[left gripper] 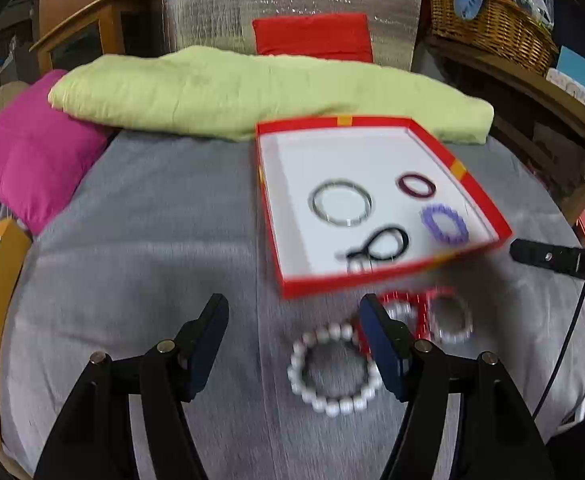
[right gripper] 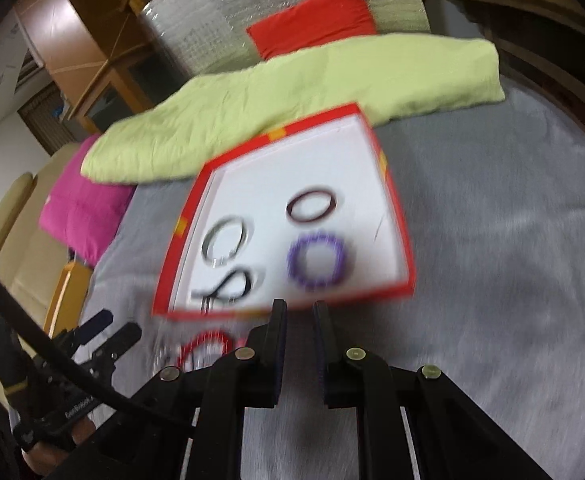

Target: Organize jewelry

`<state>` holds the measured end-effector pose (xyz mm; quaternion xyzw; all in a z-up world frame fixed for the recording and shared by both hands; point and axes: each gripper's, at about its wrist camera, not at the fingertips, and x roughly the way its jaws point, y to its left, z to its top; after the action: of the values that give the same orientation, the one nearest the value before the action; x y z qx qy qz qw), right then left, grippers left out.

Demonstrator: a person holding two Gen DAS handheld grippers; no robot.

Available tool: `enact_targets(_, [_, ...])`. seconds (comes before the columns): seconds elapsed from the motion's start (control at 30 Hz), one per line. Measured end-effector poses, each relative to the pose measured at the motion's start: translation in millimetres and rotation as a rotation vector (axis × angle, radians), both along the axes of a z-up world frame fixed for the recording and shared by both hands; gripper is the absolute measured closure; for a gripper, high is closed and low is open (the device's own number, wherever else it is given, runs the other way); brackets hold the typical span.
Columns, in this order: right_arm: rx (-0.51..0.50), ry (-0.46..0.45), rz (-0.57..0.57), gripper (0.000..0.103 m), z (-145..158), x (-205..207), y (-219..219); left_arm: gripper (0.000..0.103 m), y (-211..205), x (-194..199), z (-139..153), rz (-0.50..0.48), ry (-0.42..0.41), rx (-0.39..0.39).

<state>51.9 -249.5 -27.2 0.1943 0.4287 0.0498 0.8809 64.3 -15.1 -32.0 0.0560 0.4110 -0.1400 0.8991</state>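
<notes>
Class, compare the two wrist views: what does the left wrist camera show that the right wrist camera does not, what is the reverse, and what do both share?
Only the left wrist view shows the white bead bracelet, a clear bead bracelet and the wicker basket.

Only the right wrist view shows the right gripper with its jaws slightly apart.

Both show the red box holding the purple bracelet, the red bracelet outside it, and the open left gripper.
</notes>
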Motion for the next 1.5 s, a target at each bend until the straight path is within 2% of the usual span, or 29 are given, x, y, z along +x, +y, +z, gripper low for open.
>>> enact_targets(0.1, [-0.015,0.037,0.029,0.089,-13,-8,13,0.034,-4,-8,-6,-0.014,0.006,0.033])
enact_targets(0.2, [-0.049,0.08,0.06,0.089,-26,-7,26,0.034,-9,-11,-6,-0.017,-0.029,0.099])
enact_targets(0.3, [-0.059,0.091,0.07,0.089,-31,-2,29,0.034,-11,-10,-6,-0.017,-0.043,0.129])
enact_targets(0.6, [-0.086,0.127,0.112,0.089,-38,15,42,0.034,-11,-8,-3,-0.029,-0.054,0.155])
enact_targets(1.0, [-0.102,0.144,0.135,0.089,-41,17,48,0.034,-9,-8,-4,-0.03,-0.053,0.173])
enact_targets(1.1, [-0.106,0.146,0.137,0.086,-41,18,49,0.034,-11,-9,-5,-0.037,-0.048,0.178])
enact_targets(1.17, [-0.104,0.148,0.136,0.083,-42,20,50,0.034,-12,-11,-6,-0.045,-0.042,0.182])
enact_targets(1.5, [-0.111,0.143,0.129,0.083,-43,26,50,0.034,-19,-25,-8,-0.135,-0.017,0.166])
